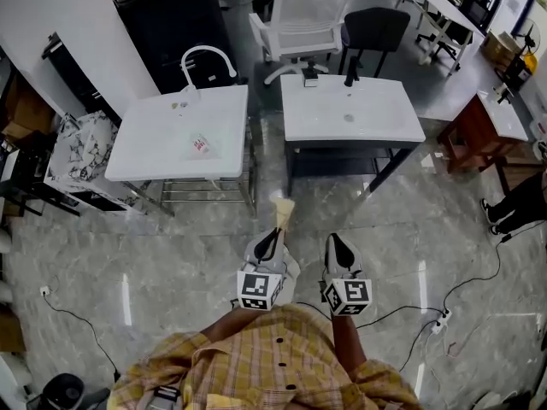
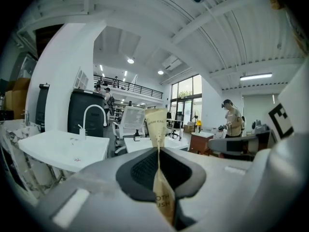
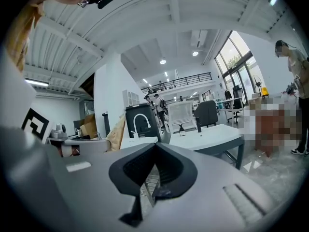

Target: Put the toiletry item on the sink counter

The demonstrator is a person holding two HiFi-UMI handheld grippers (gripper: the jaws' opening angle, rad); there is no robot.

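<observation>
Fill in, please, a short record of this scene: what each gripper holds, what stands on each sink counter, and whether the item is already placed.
left gripper: shut on a tan toiletry packet, which sticks out past the jaws
right gripper: shut, nothing between the jaws
left sink counter: white, with a white arched faucet and one small item
right sink counter: white, with a dark faucet at the back
item placed: not yet; both counters lie ahead of the grippers

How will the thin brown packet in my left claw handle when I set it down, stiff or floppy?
Probably light: the packet looks like flat paper, pinched edge-on by the left claw. It stands straight above the jaws without drooping, so it is likely fairly stiff. Being so thin, it should lie flat rather than stand or roll.
</observation>
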